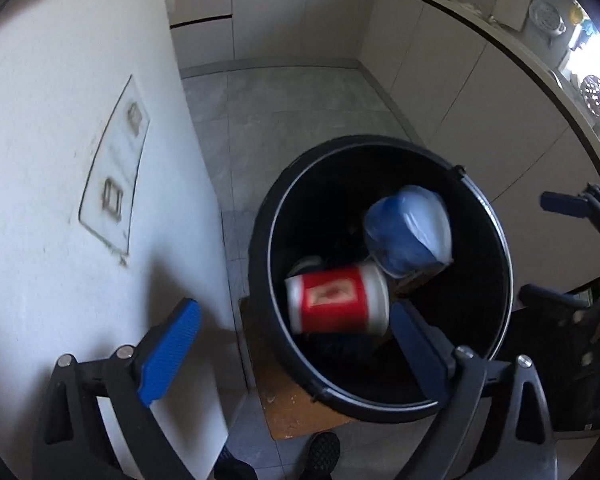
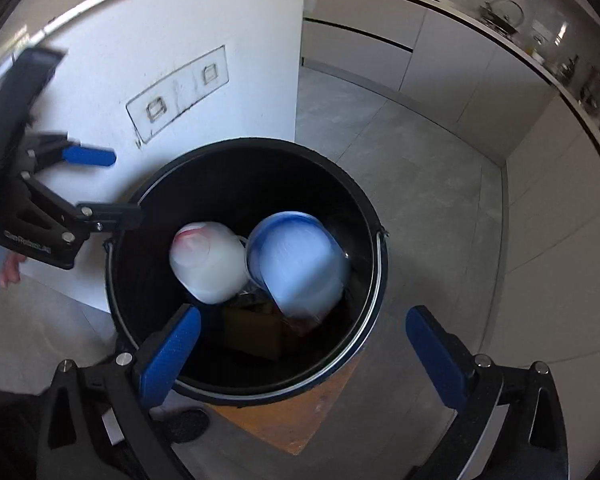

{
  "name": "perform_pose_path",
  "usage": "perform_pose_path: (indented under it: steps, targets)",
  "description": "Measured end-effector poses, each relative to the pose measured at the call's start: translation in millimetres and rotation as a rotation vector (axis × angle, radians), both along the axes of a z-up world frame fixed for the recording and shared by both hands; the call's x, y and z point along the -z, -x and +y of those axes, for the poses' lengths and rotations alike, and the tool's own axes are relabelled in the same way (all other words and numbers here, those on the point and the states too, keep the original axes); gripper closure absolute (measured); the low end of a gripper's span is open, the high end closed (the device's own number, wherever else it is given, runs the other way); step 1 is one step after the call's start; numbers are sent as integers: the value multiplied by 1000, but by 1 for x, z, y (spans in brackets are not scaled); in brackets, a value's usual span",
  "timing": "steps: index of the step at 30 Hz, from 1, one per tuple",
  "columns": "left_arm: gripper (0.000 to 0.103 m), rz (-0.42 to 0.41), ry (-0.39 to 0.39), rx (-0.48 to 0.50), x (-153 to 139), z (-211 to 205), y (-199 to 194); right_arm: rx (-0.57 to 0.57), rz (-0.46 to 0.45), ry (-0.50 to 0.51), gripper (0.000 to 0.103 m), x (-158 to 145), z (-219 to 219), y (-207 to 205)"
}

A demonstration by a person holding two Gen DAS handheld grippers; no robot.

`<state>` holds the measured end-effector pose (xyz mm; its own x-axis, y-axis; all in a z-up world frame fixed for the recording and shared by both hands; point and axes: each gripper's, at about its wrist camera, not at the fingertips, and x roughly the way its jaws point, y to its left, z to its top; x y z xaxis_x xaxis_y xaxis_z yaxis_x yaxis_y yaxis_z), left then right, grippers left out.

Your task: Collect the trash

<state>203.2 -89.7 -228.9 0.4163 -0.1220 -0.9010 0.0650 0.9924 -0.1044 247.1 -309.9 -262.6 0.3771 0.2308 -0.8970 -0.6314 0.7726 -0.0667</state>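
Note:
A black round bin (image 1: 260, 264) stands on a wooden board on the floor; it also shows in the right wrist view (image 2: 364, 208). Inside it, blurred with motion, are a red and white cup (image 1: 338, 298), seen bottom-up in the right wrist view (image 2: 210, 262), and a blue and white plastic container (image 1: 410, 230) (image 2: 298, 262). My left gripper (image 1: 296, 354) is open and empty over the bin's near left rim. My right gripper (image 2: 306, 354) is open and empty over the bin's near rim. Each gripper shows in the other's view, the right one (image 1: 556, 248) and the left one (image 2: 96, 184).
A white wall panel (image 1: 80, 160) with an outlined plate stands close on the left. White kitchen cabinets (image 1: 460, 92) run along the back and right, with cluttered worktops above. A wooden board (image 2: 296, 416) lies under the bin on grey floor tiles. A dark shoe (image 1: 320, 452) shows below.

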Motion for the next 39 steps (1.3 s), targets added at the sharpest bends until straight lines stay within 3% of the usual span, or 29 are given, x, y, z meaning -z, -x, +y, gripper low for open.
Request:
perform_pose_path:
  steps: [9, 23, 30, 39]
  targets:
    - [6, -2, -44, -18, -5, -14, 11, 117, -2, 3, 0, 1, -4, 6]
    - [2, -47, -39, -60, -32, -7, 30, 323, -4, -18, 0, -17, -8, 32]
    - [2, -107, -30, -88, -74, -6, 60, 386, -47, -51, 0, -60, -15, 64]
    - [2, -229, -14, -80, -151, -1, 105, 405, -175, -87, 0, -144, -13, 119]
